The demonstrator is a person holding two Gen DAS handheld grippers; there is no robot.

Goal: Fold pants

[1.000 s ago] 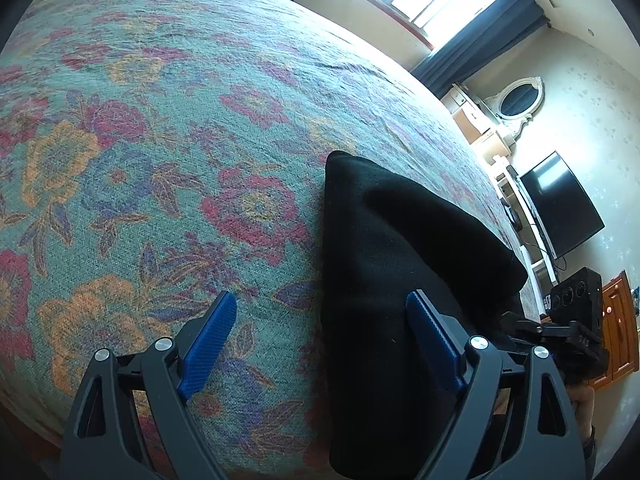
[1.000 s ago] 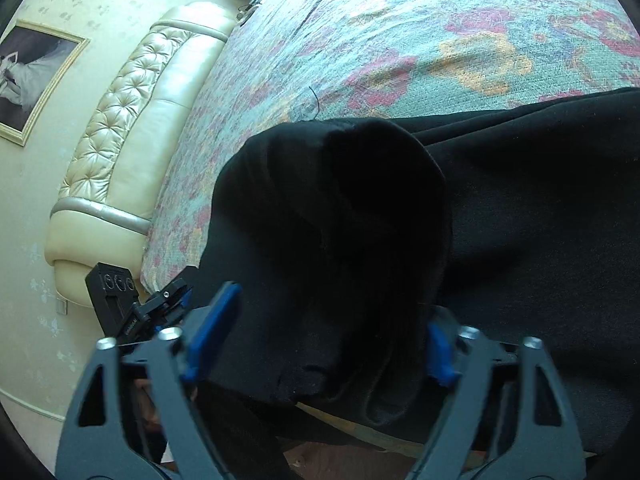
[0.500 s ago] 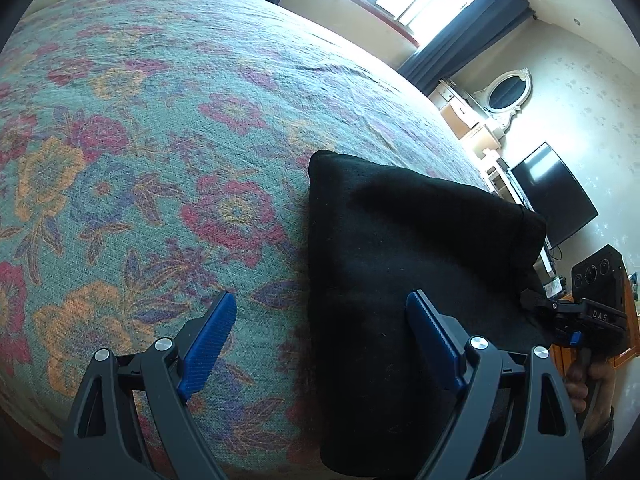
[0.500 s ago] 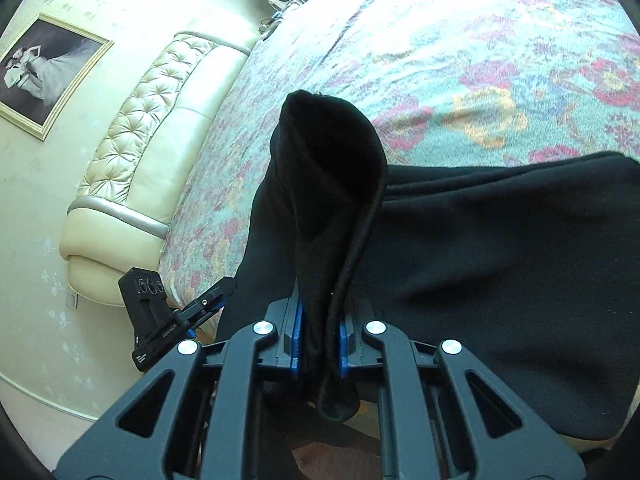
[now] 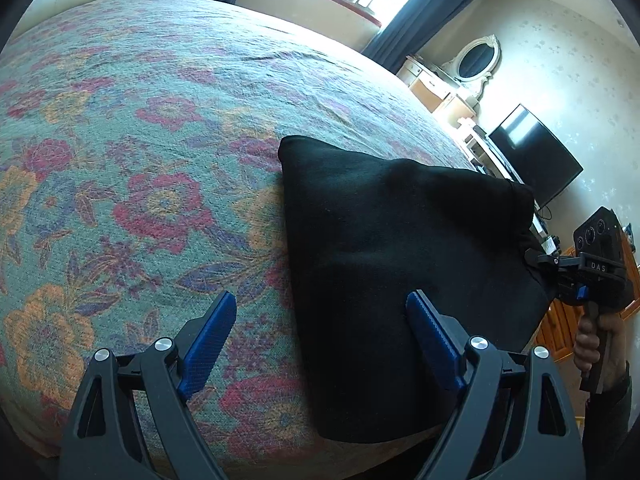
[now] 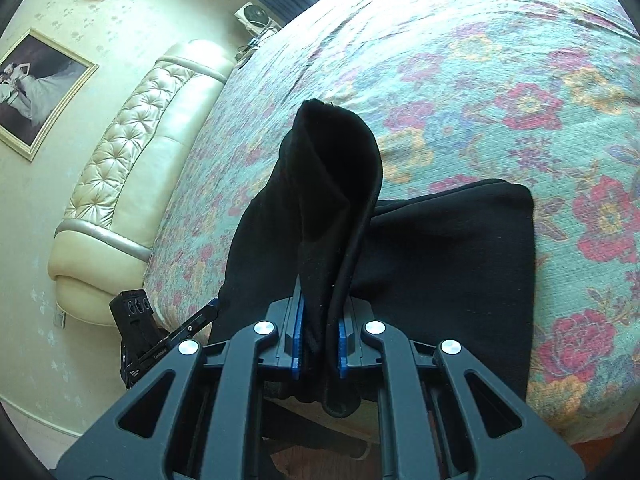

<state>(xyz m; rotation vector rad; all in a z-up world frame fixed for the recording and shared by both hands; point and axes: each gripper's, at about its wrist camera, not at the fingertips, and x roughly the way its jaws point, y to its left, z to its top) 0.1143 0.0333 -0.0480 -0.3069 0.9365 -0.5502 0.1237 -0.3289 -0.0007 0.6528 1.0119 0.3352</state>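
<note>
Looking along our left tool point(image 5: 322, 334), we saw its blue pads point(image 5: 210, 336) spread wide with nothing gripped; the left pad hung over the bare floral bedspread point(image 5: 120, 128) and the right pad over the near part of the black pants point(image 5: 384, 240). The pants lay folded on the bed near its front edge, a dark slab whose long axis ran across the bed, roughly parallel to that edge. In the left view the far left corner of the fabric pointed toward the middle of the bed, while the right end rose off the bedspread toward our right tool point(image 5: 560, 276), which a hand point(image 5: 596, 344) held by its grip.

From the right wrist view, our right tool point(image 6: 319, 344) was clamped tight on the pants point(image 6: 448, 264): both blue pads point(image 6: 297, 340) pressed against a bunched fold of black cloth. That lifted fold stood nearly upright from the pads, its rounded top pointing away from us toward the cream tufted headboard point(image 6: 132, 160) side of the room. The remainder of the garment lay flat to the right of the fold, its straight far edge running sideways across the flowers. The left tool point(image 6: 176, 336) showed at the lower left, just beside the near left edge of the fabric; whether it touched the cloth we could not tell.
</note>
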